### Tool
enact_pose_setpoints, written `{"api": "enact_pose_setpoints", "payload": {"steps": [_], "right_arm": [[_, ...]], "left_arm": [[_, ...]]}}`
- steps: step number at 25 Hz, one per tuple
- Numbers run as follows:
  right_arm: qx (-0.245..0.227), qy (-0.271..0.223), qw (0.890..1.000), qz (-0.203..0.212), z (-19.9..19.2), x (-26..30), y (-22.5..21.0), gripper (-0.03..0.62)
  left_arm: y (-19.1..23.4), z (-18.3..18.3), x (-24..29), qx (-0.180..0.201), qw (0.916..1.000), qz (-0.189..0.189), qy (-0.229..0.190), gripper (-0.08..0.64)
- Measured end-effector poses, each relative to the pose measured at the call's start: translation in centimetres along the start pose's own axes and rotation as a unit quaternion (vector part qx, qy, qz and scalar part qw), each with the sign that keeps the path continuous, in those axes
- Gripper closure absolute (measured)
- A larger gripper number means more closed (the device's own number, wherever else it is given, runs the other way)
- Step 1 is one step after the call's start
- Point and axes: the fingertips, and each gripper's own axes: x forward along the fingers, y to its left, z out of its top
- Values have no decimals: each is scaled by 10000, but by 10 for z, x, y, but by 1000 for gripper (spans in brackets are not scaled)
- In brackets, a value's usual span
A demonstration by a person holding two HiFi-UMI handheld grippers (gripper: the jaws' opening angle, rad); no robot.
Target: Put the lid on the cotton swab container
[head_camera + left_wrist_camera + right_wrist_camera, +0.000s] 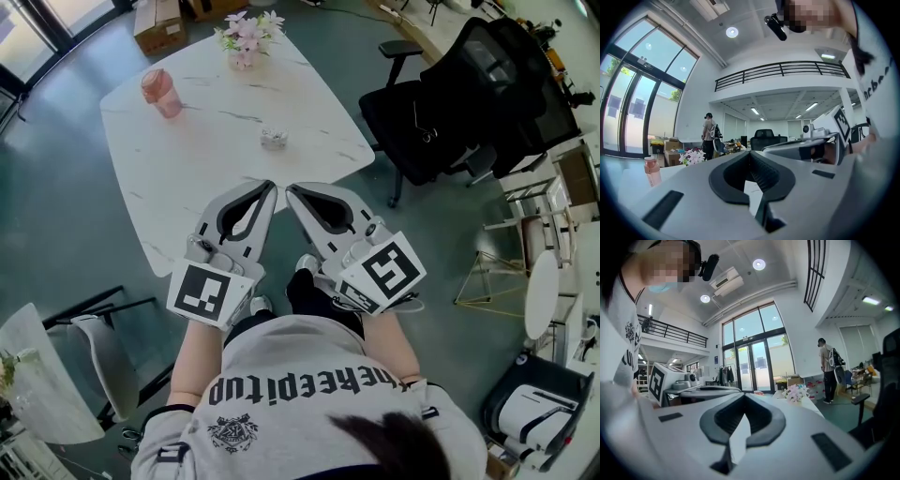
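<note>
on the veined white table (187,178) sits a clear container (273,139).

We cannot resolve the small clear object (273,139) on the counter (187,150): too small to tell lid from body. The left gripper (269,186) covers part of the counter's near edge. The top edge crops the cardboard box (157,23).

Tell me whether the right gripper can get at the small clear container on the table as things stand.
Probably yes. Only bare table lies between the right gripper and the small clear container; the pink cup and flowers stand aside. Its jaws are shut, so they must open first.
</note>
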Motion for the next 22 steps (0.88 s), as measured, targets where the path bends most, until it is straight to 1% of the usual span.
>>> {"api": "enact_pose_setpoints", "payload": {"steps": [13, 19, 22], "right_arm": [[24, -47, 9993, 360, 4, -7, -53, 581], [78, -88, 9986, 525, 3, -15, -66, 581], [122, -115, 9982, 572, 1, -19, -71, 581]], "left_arm": [[-6, 4, 54, 111, 9994, 321, 12, 545], [-13, 4, 66, 146, 9986, 509, -4, 545], [-18, 3, 70, 187, 9984, 541, 29, 545]]}}
